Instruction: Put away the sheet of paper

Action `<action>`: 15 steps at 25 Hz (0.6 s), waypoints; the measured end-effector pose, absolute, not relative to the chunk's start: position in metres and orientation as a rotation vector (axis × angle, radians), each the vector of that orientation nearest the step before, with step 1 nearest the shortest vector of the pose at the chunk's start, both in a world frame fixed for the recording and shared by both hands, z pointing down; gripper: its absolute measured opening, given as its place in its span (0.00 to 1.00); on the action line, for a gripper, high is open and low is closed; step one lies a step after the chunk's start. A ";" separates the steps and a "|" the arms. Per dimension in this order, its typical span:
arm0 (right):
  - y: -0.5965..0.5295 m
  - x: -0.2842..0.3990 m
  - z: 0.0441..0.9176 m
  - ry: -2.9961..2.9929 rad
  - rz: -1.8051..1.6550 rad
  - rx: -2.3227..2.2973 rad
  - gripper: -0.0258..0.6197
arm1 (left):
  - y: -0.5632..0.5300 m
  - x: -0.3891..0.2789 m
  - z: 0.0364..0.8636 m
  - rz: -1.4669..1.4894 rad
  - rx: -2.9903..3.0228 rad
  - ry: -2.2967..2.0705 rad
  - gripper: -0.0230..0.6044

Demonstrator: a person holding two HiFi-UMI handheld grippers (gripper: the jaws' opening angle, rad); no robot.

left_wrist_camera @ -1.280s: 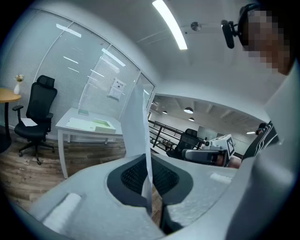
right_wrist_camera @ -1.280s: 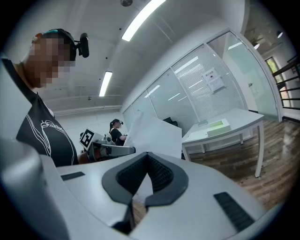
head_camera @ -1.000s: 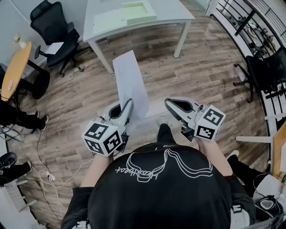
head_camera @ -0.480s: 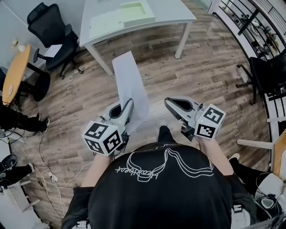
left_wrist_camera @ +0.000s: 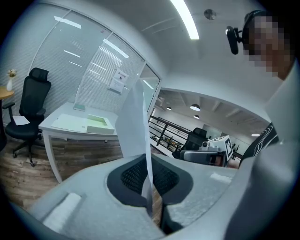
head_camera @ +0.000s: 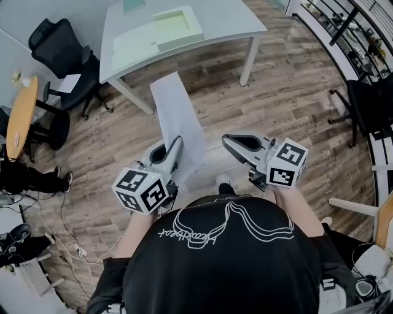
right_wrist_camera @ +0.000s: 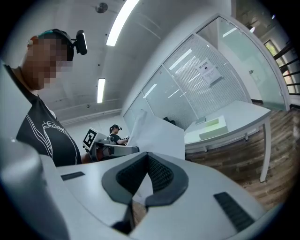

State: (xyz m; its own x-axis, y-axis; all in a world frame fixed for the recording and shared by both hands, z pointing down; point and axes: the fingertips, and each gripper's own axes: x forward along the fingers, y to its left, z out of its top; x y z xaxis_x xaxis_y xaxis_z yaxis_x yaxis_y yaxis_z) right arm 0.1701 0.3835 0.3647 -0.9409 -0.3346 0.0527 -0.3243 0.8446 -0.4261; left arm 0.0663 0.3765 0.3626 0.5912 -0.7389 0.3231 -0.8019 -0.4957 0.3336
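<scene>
A white sheet of paper (head_camera: 177, 116) stands upright, pinched at its lower edge by my left gripper (head_camera: 178, 146), which is shut on it. In the left gripper view the sheet (left_wrist_camera: 135, 123) rises edge-on from between the dark pads (left_wrist_camera: 133, 176). My right gripper (head_camera: 228, 141) is level with it to the right, shut with nothing in it and apart from the paper. From the right gripper view the sheet (right_wrist_camera: 161, 136) and the left gripper (right_wrist_camera: 108, 150) show to the left. A white table (head_camera: 227, 18) stands ahead with a shallow pale-green tray (head_camera: 179, 26) on it.
A black office chair (head_camera: 58, 46) and a round wooden table (head_camera: 19, 107) stand at the left, with a seated person's legs (head_camera: 27, 178) and floor cables (head_camera: 67, 242) below them. Another dark chair (head_camera: 368, 98) and a railing (head_camera: 344, 24) are at the right. The floor is wood plank.
The table and tray have slid lower and nearer in the head view. Both grippers keep their pose, and the left one still holds the paper.
</scene>
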 end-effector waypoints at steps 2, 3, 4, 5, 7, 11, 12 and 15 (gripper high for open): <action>0.365 0.176 0.360 2.992 -0.683 -0.503 0.05 | 0.357 0.073 0.358 0.183 2.375 -1.241 0.06; 0.357 0.179 0.358 2.983 -0.693 -0.485 0.05 | 0.348 0.076 0.356 0.179 2.375 -1.247 0.06; 0.349 0.183 0.355 2.968 -0.710 -0.464 0.05 | 0.339 0.079 0.354 0.173 2.376 -1.253 0.06; 0.341 0.187 0.351 2.949 -0.729 -0.444 0.05 | 0.331 0.083 0.351 0.165 2.377 -1.257 0.06; 0.325 0.196 0.345 2.916 -0.754 -0.415 0.05 | 0.317 0.090 0.345 0.146 2.382 -1.267 0.06; 0.300 0.211 0.331 2.893 -0.738 -0.384 0.05 | 0.298 0.098 0.332 0.119 2.400 -1.303 0.06; 0.295 0.213 0.327 2.894 -0.725 -0.382 0.05 | 0.295 0.099 0.328 0.110 2.403 -1.309 0.06; 0.287 0.217 0.321 2.891 -0.711 -0.379 0.05 | 0.290 0.096 0.321 0.099 2.398 -1.328 0.06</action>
State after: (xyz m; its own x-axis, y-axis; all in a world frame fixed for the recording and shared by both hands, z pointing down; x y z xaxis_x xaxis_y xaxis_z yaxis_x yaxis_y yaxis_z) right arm 0.2165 0.2868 0.3214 -0.9585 -0.2749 -0.0752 -0.2087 0.8567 -0.4718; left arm 0.0964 0.2900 0.3215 0.5473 -0.7993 0.2483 -0.8272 -0.4713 0.3060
